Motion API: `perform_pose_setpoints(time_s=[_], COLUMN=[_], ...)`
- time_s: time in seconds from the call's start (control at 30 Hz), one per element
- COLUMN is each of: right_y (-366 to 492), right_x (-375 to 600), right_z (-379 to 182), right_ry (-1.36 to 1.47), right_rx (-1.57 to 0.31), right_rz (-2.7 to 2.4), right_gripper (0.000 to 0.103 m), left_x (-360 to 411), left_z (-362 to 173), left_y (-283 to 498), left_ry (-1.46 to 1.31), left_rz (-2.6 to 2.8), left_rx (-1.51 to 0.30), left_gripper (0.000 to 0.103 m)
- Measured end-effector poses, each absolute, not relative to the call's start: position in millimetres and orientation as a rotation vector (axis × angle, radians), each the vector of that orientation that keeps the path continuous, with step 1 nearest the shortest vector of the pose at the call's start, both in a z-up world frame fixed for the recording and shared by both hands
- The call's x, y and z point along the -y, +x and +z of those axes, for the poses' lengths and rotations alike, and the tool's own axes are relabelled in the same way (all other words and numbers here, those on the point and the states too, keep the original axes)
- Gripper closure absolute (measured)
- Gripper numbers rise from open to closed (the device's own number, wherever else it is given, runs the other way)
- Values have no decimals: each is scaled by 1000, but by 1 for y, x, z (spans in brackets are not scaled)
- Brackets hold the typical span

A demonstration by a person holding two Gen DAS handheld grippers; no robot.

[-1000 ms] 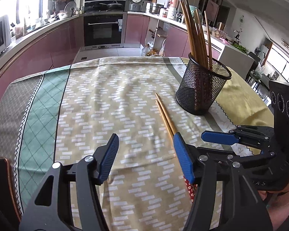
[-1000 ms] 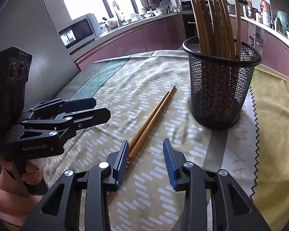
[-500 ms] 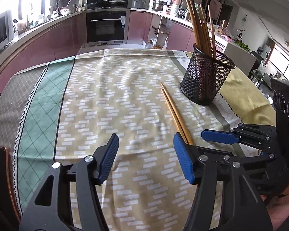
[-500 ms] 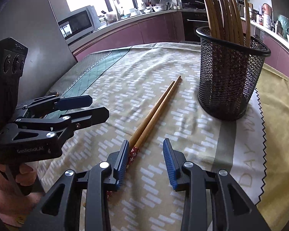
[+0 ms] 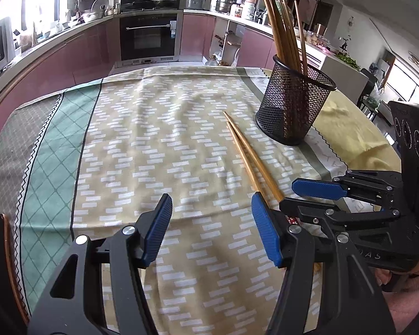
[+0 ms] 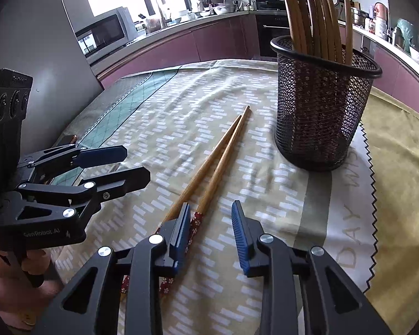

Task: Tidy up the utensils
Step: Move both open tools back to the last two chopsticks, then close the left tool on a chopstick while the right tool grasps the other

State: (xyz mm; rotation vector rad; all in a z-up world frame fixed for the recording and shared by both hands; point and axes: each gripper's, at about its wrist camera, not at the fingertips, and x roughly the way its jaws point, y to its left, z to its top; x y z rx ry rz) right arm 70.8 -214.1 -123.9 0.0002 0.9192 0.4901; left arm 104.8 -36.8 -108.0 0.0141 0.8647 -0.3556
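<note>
Two wooden chopsticks with red patterned ends lie side by side on the tablecloth, also seen in the left wrist view. A black mesh holder with several upright chopsticks stands to their right; it shows in the left wrist view too. My right gripper is open and empty, its left finger over the chopsticks' red ends. My left gripper is open and empty, left of the chopsticks' near ends. Each gripper shows in the other's view: the right one, the left one.
The table is covered by a patterned cloth with a green band at the left and a yellow part at the right. Kitchen counters, an oven and a microwave lie beyond the table. A dark chair edge is at lower left.
Both grippers have pulled back slightly from the holder. The right gripper has shifted so its left finger now covers the chopsticks' red ends. Both stay open.
</note>
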Motion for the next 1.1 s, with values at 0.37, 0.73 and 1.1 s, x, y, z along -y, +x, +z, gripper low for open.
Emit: perform_pose_setpoints(time_s=[0.37,0.73,1.1], right_y=[85,108,115], right_x=[219,215,216], right_z=[-123,-119,-126], right_ry=[15,20,22], right_rx=[-938,-934,-946], right_rz=[486,494,470], right_gripper=[76,76,94], left_x=[55,66,77], left_z=[-112,-118,-125], left_y=[101,99,110], left_ry=[67,105,128], left_rz=[-402,-432,-399], left_rx=[-872,-890,-906], left_gripper=[44,45,52])
